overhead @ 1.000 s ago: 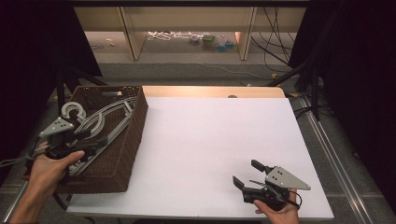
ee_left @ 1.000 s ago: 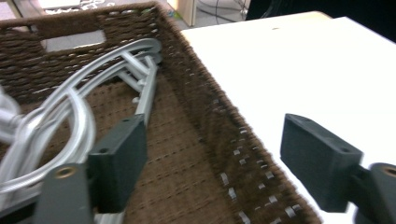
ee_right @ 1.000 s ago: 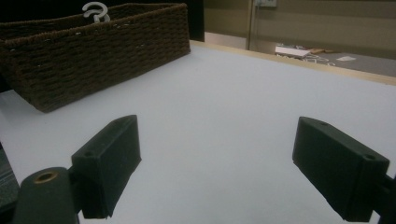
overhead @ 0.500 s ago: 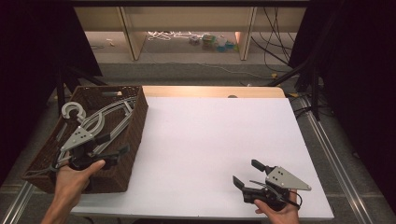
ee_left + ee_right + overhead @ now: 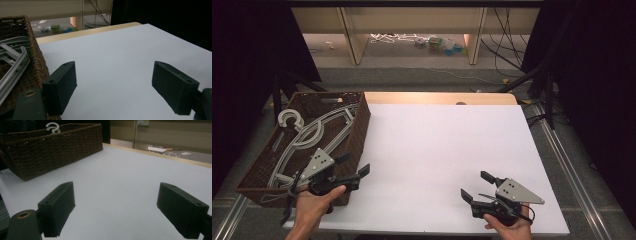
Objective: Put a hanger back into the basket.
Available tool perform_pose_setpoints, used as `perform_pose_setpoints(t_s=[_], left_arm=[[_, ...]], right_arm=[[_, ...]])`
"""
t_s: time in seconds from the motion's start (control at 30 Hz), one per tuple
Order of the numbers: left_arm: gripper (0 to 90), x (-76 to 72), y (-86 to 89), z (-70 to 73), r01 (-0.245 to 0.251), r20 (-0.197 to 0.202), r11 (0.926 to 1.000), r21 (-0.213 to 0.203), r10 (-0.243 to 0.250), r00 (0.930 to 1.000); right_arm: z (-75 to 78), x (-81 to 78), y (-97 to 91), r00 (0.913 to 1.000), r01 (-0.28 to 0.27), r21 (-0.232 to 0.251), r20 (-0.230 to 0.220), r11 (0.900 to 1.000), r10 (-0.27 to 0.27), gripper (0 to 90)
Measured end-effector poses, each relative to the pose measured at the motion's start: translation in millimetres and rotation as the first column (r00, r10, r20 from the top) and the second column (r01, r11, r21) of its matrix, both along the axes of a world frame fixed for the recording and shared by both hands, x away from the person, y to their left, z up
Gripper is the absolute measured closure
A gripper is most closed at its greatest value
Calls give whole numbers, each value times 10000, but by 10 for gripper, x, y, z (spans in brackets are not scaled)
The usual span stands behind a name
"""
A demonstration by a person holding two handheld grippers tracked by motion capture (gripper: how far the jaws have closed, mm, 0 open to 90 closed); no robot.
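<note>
The table (image 5: 442,150) has a white top with a strip of pale wood along its far edge. One thing lies directly on it: a brown wicker basket (image 5: 357,125), set at the table's left edge, its long side running from the near edge back toward the wood strip. The basket's right wall touches the white top. Right of the basket the white top is bare out to the far right edge. Grey hangers (image 5: 312,137) lie inside the basket.
</note>
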State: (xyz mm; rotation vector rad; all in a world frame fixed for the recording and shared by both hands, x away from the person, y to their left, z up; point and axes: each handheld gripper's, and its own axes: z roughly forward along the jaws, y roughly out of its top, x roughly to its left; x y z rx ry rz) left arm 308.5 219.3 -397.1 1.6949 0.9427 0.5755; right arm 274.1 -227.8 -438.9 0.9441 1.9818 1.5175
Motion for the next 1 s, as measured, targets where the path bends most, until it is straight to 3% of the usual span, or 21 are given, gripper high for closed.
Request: perform_pose_setpoints(t_s=[0.1, 0.17, 0.2, 0.23, 0.33, 0.43, 0.5, 0.6, 0.73, 1.0], left_arm=[[195, -46, -30, -40, -64, 260, 9999, 128, 61, 9996], [195, -57, -39, -62, 38, 302, 10000, -64, -36, 9995], [194, -72, -52, -76, -29, 271, 9999, -116, 33, 9996], [190, -80, -74, -90, -31, 368, 10000, -58, 33, 9993], [189, -101, -158, -152, 114, 407, 9998, -136, -109, 9991], [189, -98, -228, -211, 500, 591, 9987, 101, -506, 9970], [189, -119, -266, -257, 386, 422, 9985, 399, -403, 9983], [190, -153, -312, -301, 469, 489, 9973, 560, -497, 9976], [195, -179, -333, -342, 404, 527, 9977, 552, -433, 9977], [195, -215, -358, -379, 342, 509, 9962, 795, -384, 9980]], right_arm=[[0, -2, 0, 10000, 41, -19, -22, 10000, -41, 156], [-1, 0, 2, 10000, 62, 32, 55, 10000, -62, 156], [2, -12, 10, 9998, -59, 147, -174, 9999, 61, 157], [7, -17, 3, 9998, 27, -46, -172, 10000, -28, 156], [7, -14, 0, 9999, 126, -32, 27, 9999, -125, 156], [8, -16, -5, 9999, 119, -58, 19, 9999, -119, 156], [8, -12, -13, 9999, 97, -90, 54, 9999, -96, 156], [9, 5, -40, 9995, 278, 37, 161, 9996, -278, 156], [-6, 28, -45, 9990, 328, 212, 289, 9992, -334, 156], [6, 8, -38, 9996, 255, 46, 154, 9997, -256, 156]])
